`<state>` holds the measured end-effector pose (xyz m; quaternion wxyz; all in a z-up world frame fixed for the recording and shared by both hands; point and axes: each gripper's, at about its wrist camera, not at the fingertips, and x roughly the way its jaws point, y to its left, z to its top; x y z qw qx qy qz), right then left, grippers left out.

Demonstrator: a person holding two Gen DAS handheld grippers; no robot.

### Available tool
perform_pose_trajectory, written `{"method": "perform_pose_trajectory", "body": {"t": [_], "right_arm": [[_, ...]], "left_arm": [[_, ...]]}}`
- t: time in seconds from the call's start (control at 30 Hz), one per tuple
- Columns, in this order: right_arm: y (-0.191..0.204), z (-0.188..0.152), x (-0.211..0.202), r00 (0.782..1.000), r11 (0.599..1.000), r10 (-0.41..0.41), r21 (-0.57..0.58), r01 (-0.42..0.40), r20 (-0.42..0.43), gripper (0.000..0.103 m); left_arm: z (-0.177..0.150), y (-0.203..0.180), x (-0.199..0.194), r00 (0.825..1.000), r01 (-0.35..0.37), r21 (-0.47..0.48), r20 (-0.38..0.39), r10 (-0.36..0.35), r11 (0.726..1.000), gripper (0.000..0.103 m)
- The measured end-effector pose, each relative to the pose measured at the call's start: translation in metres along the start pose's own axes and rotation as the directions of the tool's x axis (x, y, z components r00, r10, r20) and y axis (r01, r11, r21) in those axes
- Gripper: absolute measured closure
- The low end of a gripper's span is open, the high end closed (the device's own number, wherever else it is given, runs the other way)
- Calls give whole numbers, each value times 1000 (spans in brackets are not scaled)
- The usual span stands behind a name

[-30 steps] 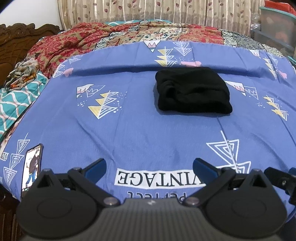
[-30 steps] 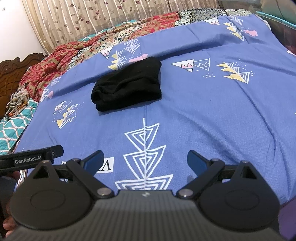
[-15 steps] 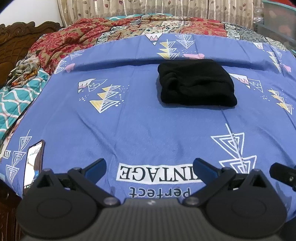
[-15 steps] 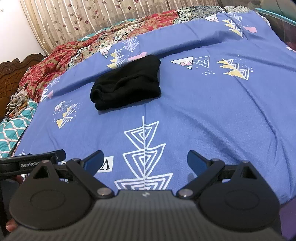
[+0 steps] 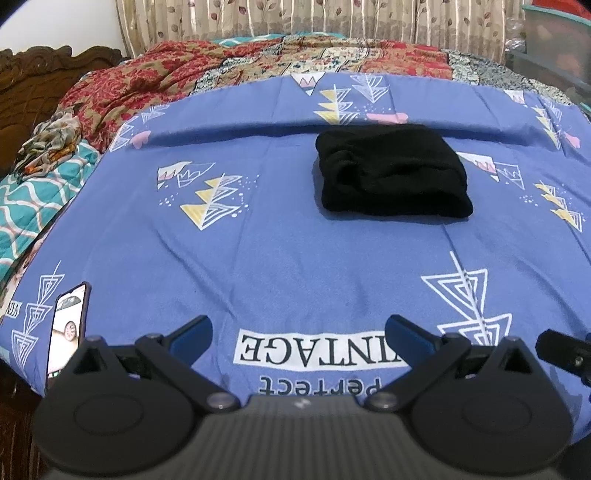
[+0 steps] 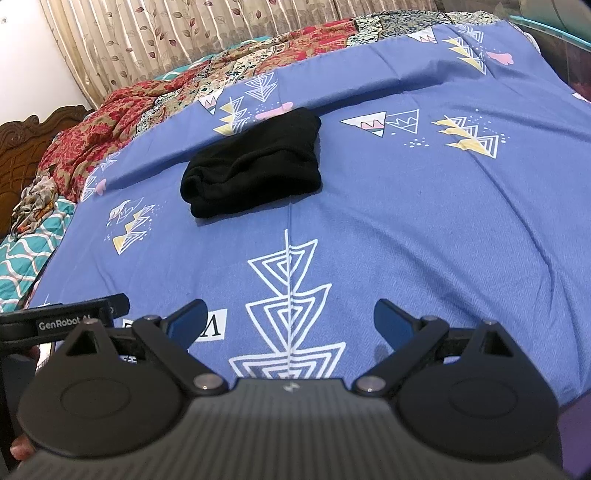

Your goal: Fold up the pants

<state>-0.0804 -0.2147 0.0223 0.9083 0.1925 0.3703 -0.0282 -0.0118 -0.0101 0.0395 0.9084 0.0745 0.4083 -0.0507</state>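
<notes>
The black pants lie folded into a compact bundle on the blue patterned bedsheet, far ahead of both grippers; they also show in the right wrist view. My left gripper is open and empty, low near the bed's front edge over the "VINTAGE" print. My right gripper is open and empty, also near the front edge, well short of the pants. Part of the left gripper's body shows at the left of the right wrist view.
A phone with a lit screen lies on the sheet at the front left. Red patterned bedding and a teal quilt lie at the back and left. A wooden headboard stands far left. Curtains hang behind.
Both grippers have stayed open and have drawn back slightly from the bed; the left view tilted a little. The pants have not moved.
</notes>
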Motion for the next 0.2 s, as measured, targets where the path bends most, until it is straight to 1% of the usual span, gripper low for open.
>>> {"method": "perform_pose_trajectory", "body": {"t": [0.2], "right_arm": [[1,-2,0,1000,1000,1,-6,-1,0,5]], "left_arm": [[0,-1,-2,999,35,5,11,-35,999,0]]}}
